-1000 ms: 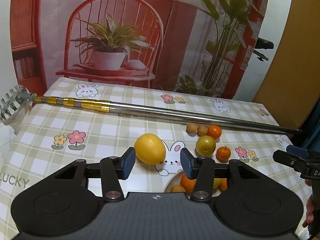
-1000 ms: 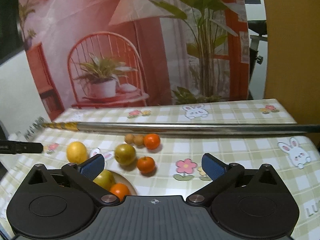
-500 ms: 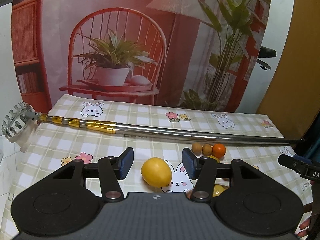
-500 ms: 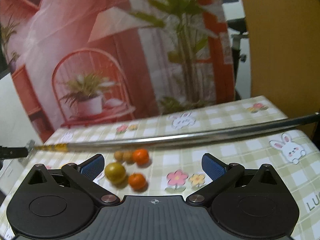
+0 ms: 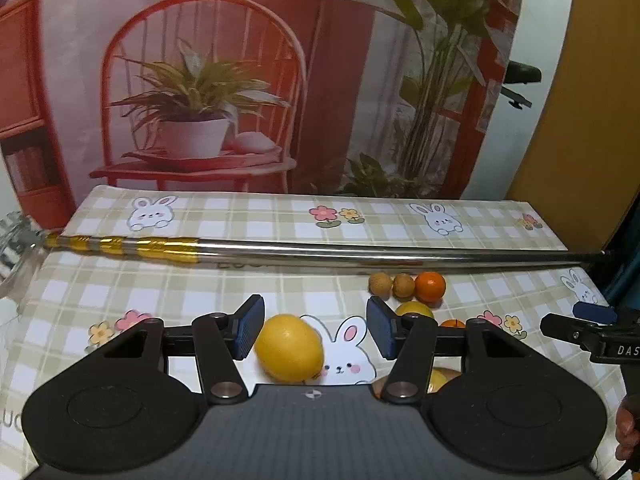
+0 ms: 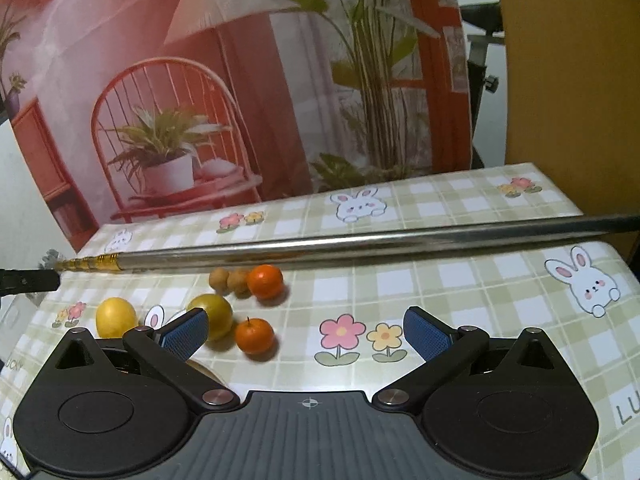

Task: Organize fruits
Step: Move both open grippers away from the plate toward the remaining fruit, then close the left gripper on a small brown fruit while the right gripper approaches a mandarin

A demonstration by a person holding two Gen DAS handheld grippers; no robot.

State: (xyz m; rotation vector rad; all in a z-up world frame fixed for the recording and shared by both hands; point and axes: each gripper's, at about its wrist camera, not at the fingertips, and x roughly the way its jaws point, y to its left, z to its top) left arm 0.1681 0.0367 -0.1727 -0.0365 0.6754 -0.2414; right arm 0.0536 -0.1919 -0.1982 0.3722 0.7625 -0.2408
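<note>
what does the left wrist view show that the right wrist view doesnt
Only the left wrist view shows the left gripper, jaws open and just widened, the lemon lying between its pads untouched, and the pole's wire head.

Only the right wrist view shows the open right gripper and the whole yellow-green fruit.

Both show the pole, the two small brown fruits and the oranges.

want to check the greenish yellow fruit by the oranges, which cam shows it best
The right wrist view: the greenish yellow fruit shows nearly whole, only its lower left behind a blue pad. In the left wrist view just its top peeks over the left tongs' arm.
</note>
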